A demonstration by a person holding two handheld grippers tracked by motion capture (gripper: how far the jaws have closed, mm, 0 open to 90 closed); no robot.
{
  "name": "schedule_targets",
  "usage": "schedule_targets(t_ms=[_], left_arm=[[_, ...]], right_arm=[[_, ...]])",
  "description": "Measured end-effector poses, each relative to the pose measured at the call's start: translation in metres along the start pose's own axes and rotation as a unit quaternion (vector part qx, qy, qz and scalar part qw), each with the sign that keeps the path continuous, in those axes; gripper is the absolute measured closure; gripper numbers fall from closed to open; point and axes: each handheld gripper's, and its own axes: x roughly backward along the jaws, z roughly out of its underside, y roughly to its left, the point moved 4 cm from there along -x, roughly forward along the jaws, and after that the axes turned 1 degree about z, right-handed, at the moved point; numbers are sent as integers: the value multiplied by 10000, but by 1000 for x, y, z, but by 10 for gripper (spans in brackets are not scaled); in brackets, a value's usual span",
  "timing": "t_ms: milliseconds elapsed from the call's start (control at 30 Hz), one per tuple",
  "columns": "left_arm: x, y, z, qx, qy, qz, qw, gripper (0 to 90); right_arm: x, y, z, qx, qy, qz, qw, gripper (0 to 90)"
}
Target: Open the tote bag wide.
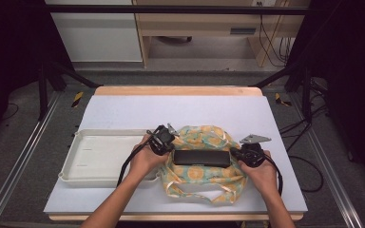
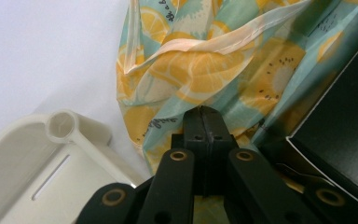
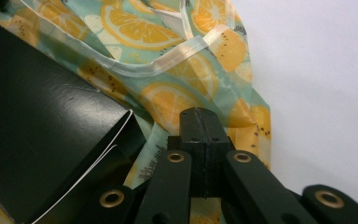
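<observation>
Box (image 1: 202, 158) on bag (image 1: 196, 176), centre frame, not yet bagged.
Left hand-held gripper (image 1: 165, 143) and right hand-held gripper (image 1: 241, 153) both closed, apparently empty, flanking box; tray (image 1: 76, 161) at left.

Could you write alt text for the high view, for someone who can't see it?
A person's two hands each hold a black gripper, the left gripper and the right gripper, at either end of a flat black box lying on a lemon-print fabric bag. Both rest on a pale table, with an empty cream tray to the left.
</observation>
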Motion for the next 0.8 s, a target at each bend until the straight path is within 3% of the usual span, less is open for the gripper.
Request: schedule_targets(t_ms=[433, 700, 800], left_arm=[[0, -1, 5, 119, -107, 74, 9998, 900], [29, -6, 0, 233, -769, 68, 9967, 898], [43, -9, -1, 178, -926, 81, 9955, 898]], right_arm=[[0, 0, 1, -8, 33, -6, 10000, 900], [25, 4, -9, -1, -463, 48, 9989, 900], [36, 7, -12, -13, -628, 24, 9980, 900]])
